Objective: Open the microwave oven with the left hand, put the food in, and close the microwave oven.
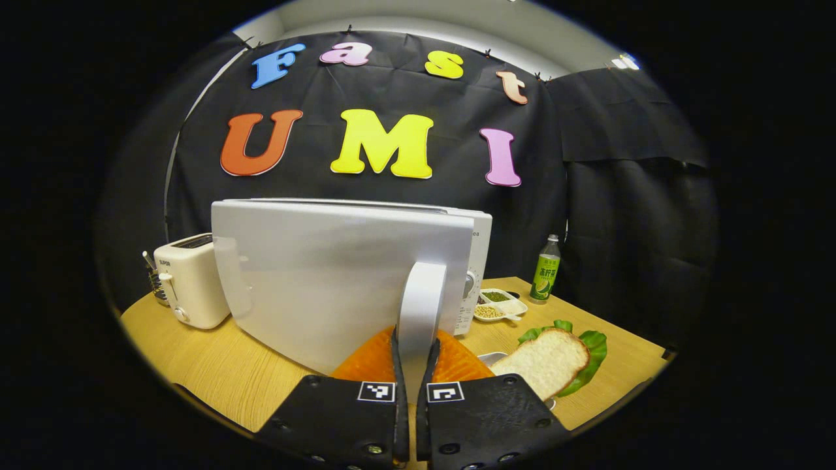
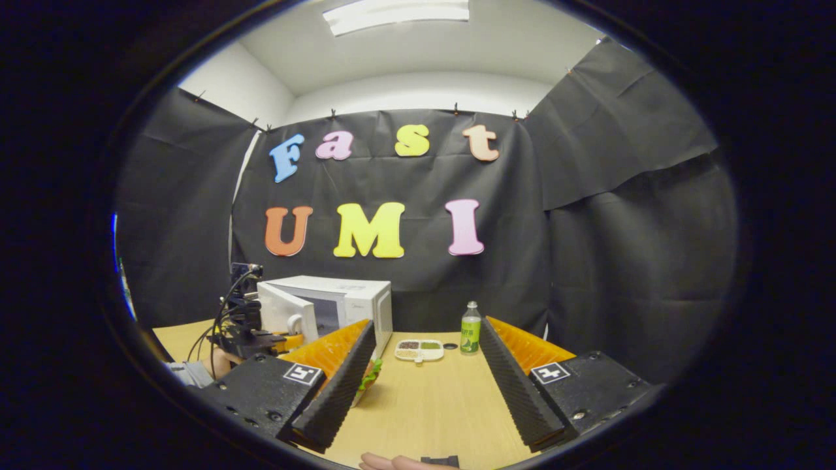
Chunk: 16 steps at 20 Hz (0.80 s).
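White boxy microwave oven [image 1: 353, 274], frame centre, door ajar; left gripper [image 1: 413, 365] clamped on its pale curved door handle [image 1: 421, 307] to swing it; right gripper [image 2: 421, 385] spread empty; bread slice on lettuce [image 1: 548, 362], lower right, awaiting loading

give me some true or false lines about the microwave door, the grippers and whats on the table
1. The left gripper has its fingers closed on the door handle. True.
2. The microwave door is fully shut. False: it stands partly open.
3. The right gripper holds the green bottle. False: its fingers are spread wide with nothing between them.
4. A slice of bread lies on a lettuce leaf. True.
5. The toaster sits on top of the microwave. False: it stands on the table beside it.
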Each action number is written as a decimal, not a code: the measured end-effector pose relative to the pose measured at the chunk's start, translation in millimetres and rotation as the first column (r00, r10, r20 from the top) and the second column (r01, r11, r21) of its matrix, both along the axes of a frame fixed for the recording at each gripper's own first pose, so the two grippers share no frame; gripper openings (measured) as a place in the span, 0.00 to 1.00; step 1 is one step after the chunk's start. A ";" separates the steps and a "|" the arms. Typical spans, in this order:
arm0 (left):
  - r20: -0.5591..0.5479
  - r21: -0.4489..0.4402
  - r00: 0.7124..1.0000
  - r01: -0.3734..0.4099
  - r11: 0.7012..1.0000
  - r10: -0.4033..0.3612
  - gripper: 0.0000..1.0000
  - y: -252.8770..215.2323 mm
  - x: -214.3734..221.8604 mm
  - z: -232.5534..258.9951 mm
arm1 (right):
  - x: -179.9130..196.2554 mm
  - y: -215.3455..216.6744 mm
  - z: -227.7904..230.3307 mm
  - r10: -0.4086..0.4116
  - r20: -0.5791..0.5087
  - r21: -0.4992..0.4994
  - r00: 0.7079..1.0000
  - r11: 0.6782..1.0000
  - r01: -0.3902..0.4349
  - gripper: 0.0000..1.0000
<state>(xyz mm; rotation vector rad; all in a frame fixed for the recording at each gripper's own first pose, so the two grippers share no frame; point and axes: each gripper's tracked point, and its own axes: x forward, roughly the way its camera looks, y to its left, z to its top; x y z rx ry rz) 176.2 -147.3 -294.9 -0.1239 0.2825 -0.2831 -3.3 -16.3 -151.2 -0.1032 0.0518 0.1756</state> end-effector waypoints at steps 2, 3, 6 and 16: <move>0.005 0.015 1.000 0.004 1.000 -0.004 0.04 15.9 -17.3 2.5 | -2.0 6.9 -9.4 -0.006 -0.023 -0.013 1.000 1.000 0.006 1.00; 0.003 0.024 1.000 0.004 1.000 -0.004 0.04 25.4 -24.9 2.8 | -4.2 17.1 -12.3 0.009 -0.038 -0.010 0.999 1.000 -0.009 1.00; -0.002 0.047 1.000 -0.021 0.999 0.021 0.04 60.8 -54.1 2.2 | -4.3 33.5 -14.6 0.039 -0.070 0.019 0.997 0.999 -0.038 0.93; -0.025 0.139 0.901 -0.426 0.894 0.434 0.85 243.5 -192.5 17.1 | 7.3 80.1 -59.4 0.099 -0.192 0.023 0.976 0.995 -0.097 1.00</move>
